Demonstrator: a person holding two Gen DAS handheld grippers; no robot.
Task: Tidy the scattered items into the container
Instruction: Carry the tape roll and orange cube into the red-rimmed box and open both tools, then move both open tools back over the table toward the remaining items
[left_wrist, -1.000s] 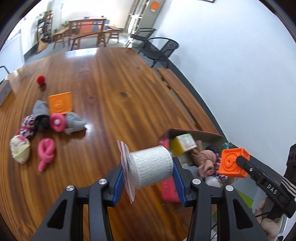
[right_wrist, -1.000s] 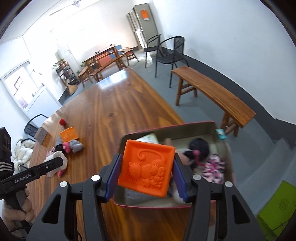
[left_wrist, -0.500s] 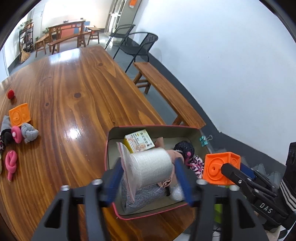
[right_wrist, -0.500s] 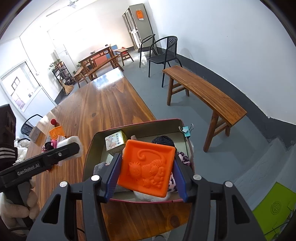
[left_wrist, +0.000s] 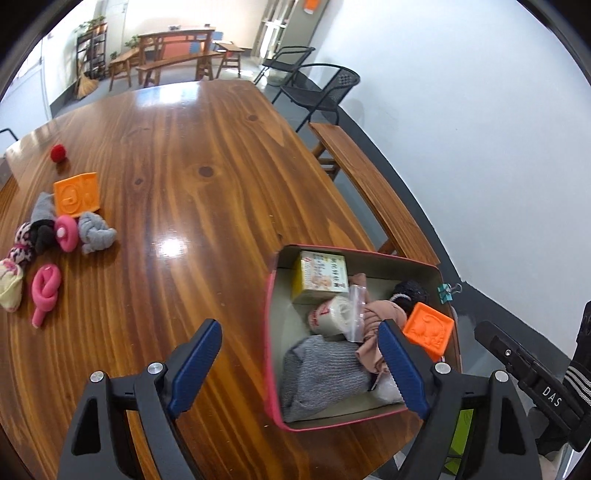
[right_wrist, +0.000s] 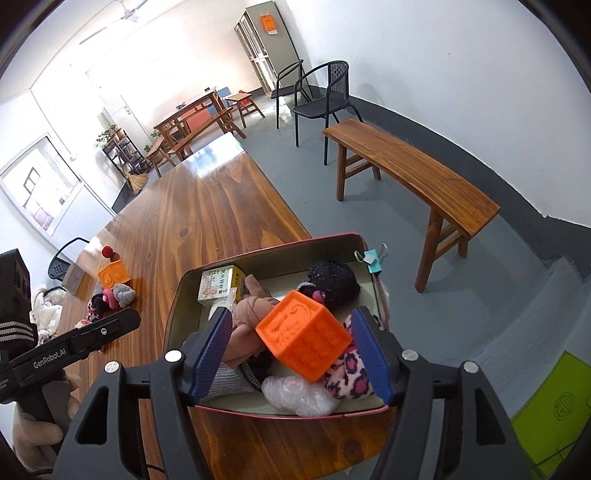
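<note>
Both tools stand spread and empty over the container (right_wrist: 266, 248): the orange cube (right_wrist: 303, 334) lies loose between the right tool (right_wrist: 291, 356) fingers, apparently resting on the pile. The gauze roll (left_wrist: 330, 315) lies ahead of the left tool (left_wrist: 301, 363). Lifting straight up avoids snagging; more items wait far left on the surface (left_wrist: 184, 166).

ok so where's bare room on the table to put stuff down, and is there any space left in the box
Bare wood runs between the toy pile and the box, and on toward the table far end. The box is crowded, with one small bare patch of floor at its left wall, below the yellow carton and above the grey cloth.
</note>
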